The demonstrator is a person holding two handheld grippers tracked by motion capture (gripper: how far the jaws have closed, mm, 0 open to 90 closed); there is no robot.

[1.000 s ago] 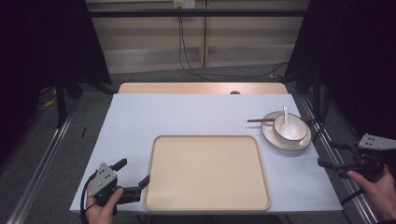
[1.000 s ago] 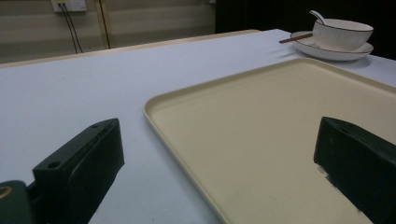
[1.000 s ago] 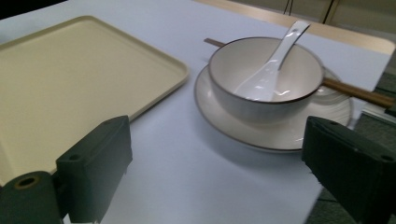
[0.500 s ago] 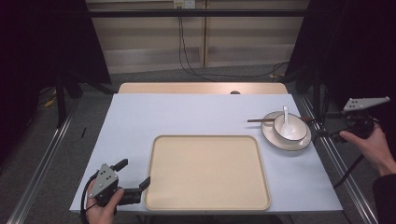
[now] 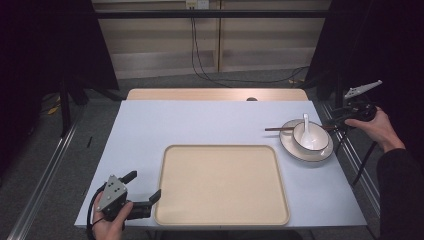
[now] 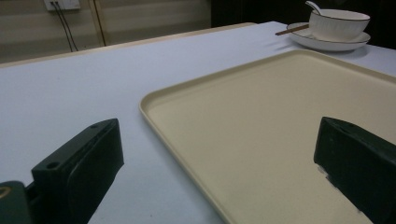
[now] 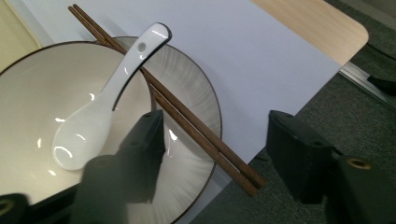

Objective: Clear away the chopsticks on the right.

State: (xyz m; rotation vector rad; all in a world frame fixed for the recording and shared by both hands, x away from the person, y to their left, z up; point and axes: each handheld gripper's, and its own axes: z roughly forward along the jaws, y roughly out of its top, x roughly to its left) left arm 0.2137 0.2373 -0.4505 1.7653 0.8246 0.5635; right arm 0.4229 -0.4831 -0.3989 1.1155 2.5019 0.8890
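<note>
Right gripper view: right gripper [image 7: 212,154], fingers wide, straddles the chopsticks [image 7: 163,95] lying across the plate [image 7: 198,107] rim — a careless close could roll them off the bench [image 5: 200,122]. Left gripper [image 5: 142,195] idles, fingers wide.

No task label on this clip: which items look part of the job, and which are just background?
Likely in play:
- beige rectangular tray, by the open left gripper
- white bowl with white ceramic spoon
- white plate
- brown wooden chopsticks, between the open right gripper's jaws

Background:
- black cables behind the table
</note>
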